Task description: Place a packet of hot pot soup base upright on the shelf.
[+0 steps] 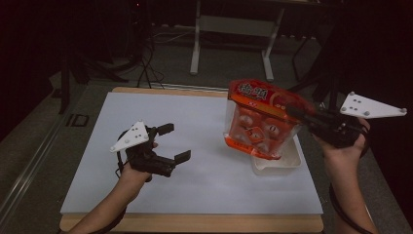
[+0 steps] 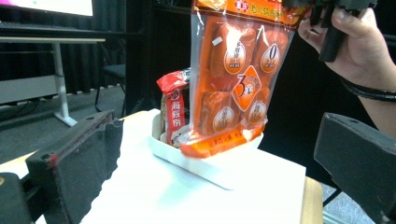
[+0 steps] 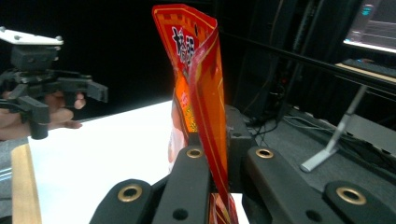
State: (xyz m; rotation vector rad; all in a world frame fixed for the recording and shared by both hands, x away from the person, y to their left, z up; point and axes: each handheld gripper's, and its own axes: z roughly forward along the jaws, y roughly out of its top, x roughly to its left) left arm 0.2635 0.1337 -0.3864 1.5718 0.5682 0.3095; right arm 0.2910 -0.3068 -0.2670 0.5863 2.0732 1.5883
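Observation:
An orange snack bag (image 1: 260, 122) hangs tilted over a white tray (image 1: 287, 163) at the table's right side, its bottom edge at the tray's rim. My right gripper (image 1: 297, 113) is shut on the bag's top edge; in the right gripper view the folded top (image 3: 198, 93) rises from between the closed jaws (image 3: 217, 158). My left gripper (image 1: 176, 142) hovers over the white board at the left, open with nothing between its jaws. In the left gripper view its wide-apart jaws (image 2: 219, 158) frame the bag (image 2: 233, 79), the tray (image 2: 210, 170) and a red packet (image 2: 173, 112) standing in the tray.
A white board (image 1: 195, 107) covers the wooden table (image 1: 195, 223). Desk legs (image 1: 197, 44) and cables stand on the dark floor behind. A person's hand (image 2: 355, 51) grips the right gripper's handle. A monitor (image 3: 373, 23) glows at the far right.

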